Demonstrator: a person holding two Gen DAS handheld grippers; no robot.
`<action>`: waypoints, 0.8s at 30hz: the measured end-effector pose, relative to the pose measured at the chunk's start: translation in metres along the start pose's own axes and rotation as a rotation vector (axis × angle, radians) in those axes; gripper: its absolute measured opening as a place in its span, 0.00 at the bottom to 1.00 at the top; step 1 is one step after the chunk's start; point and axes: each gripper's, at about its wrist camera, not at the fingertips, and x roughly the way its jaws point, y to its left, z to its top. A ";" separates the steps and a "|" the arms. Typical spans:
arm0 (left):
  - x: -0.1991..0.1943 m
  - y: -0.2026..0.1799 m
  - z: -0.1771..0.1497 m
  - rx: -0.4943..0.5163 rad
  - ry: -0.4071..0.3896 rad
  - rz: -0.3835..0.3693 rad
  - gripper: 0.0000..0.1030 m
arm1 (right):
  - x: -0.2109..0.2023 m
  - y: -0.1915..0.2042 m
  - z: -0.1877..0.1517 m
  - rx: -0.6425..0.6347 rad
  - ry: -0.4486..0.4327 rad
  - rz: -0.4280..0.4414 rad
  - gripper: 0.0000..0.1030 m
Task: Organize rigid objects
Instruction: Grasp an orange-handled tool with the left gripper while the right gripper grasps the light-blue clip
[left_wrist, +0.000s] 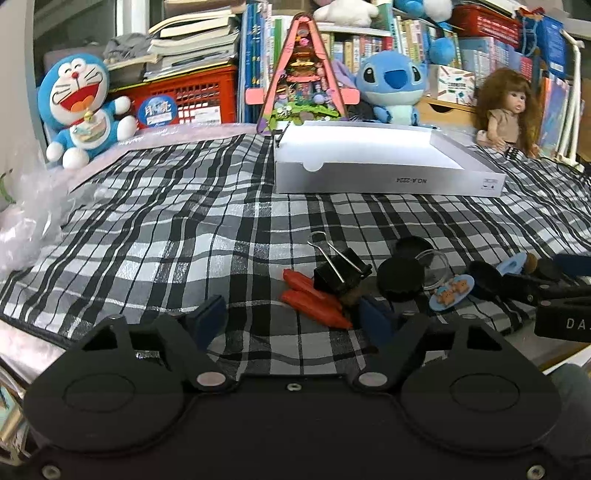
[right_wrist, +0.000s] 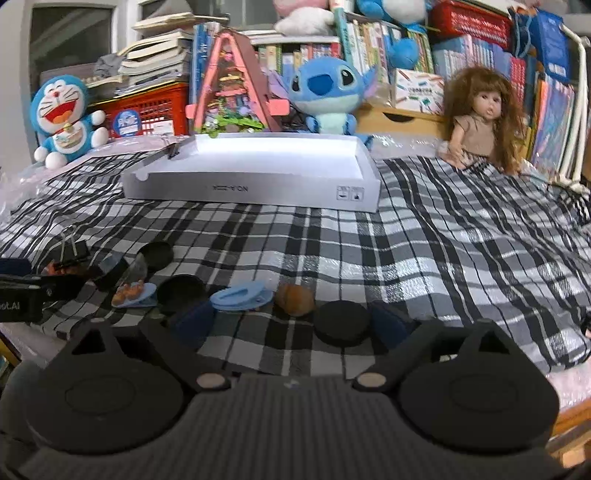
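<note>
Left gripper (left_wrist: 291, 317) jaws apart, nothing between them, only cloth; its right finger sits just beside the two orange carrot-shaped pieces (left_wrist: 314, 301). Right gripper (right_wrist: 295, 325) wide, not pressing anything; a black round lid (right_wrist: 341, 326) lies near its right finger, a blue clip (right_wrist: 242, 297) near its left finger, and a brown nut-like lump (right_wrist: 295, 299) ahead between them.

All small items lie scattered on the checked cloth (left_wrist: 166, 229); the open white box (left_wrist: 388, 173) sits well behind them.

Handling, judged: all light and stiff. Binder clip (left_wrist: 341, 273) best pinched across its black body, not its wire handles. The lid is flat and low, so grip it across the rim. Clear jar (left_wrist: 436, 267) likely slippery. Lump may roll.

Writing: box front reads "NO.A-2224", upside down. The other gripper's body shows "DA…", cut off.
</note>
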 end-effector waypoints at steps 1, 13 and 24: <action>-0.001 -0.001 -0.001 0.006 -0.006 -0.003 0.67 | -0.001 0.002 0.000 -0.014 -0.010 -0.003 0.90; -0.012 -0.007 -0.006 0.067 -0.035 -0.033 0.52 | -0.013 0.020 0.000 -0.109 -0.103 0.017 0.76; -0.026 0.003 -0.011 0.108 -0.040 -0.035 0.52 | -0.016 0.028 -0.001 -0.189 -0.134 0.014 0.61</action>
